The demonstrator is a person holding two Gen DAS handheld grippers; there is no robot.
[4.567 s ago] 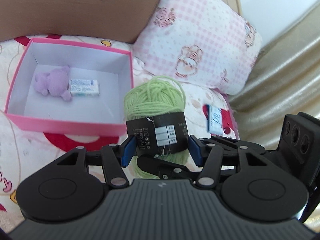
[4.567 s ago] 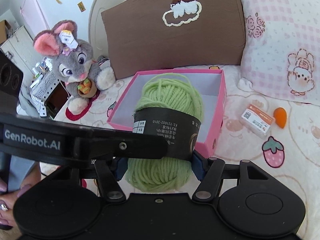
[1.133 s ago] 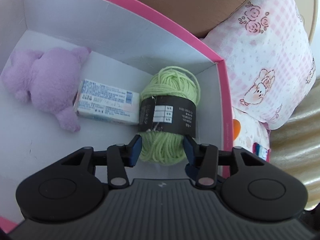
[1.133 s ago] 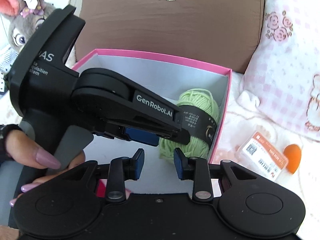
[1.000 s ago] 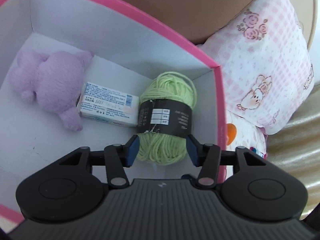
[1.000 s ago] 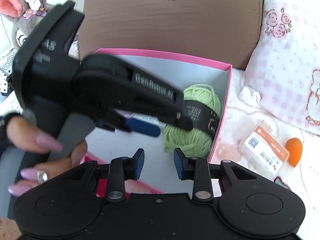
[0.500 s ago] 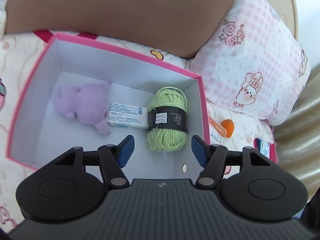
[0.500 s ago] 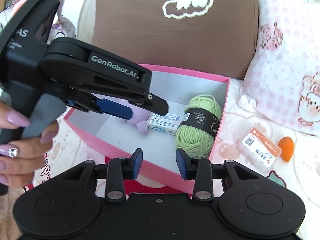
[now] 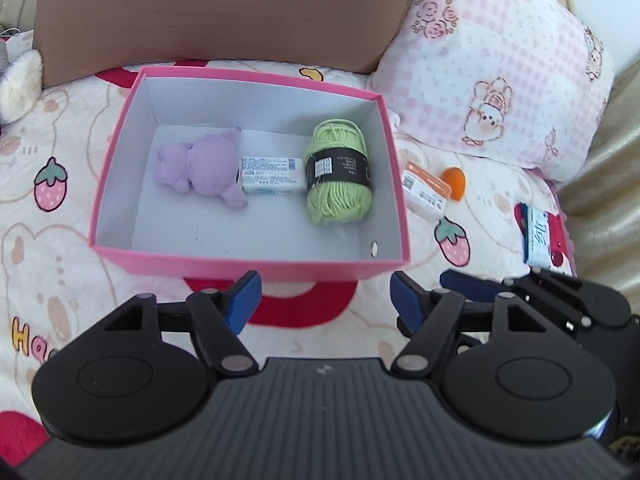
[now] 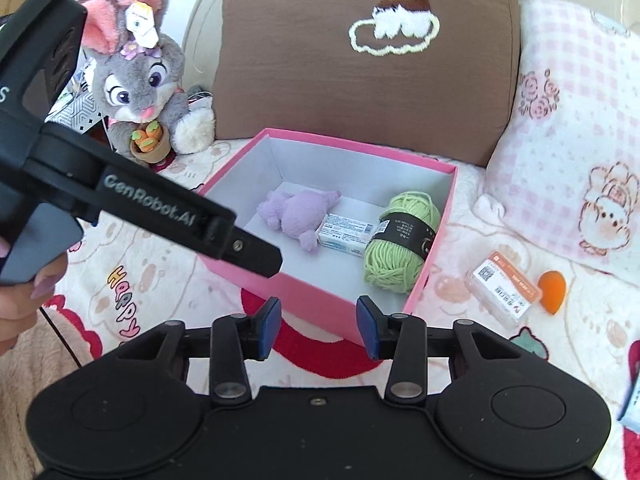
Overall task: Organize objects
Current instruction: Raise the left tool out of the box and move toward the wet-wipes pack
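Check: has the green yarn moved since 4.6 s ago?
Yes. The green yarn was outside the pink box, clamped in the left gripper. It now lies inside the box by its right wall, beside the small white carton; gripper open.

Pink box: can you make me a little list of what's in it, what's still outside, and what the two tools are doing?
box: pink box on the bed
inside: purple plush, white carton, green yarn
still outside: orange-topped packet, orange sponge, blue-white packet
left tool: open, holding nothing
right tool: open, holding nothing
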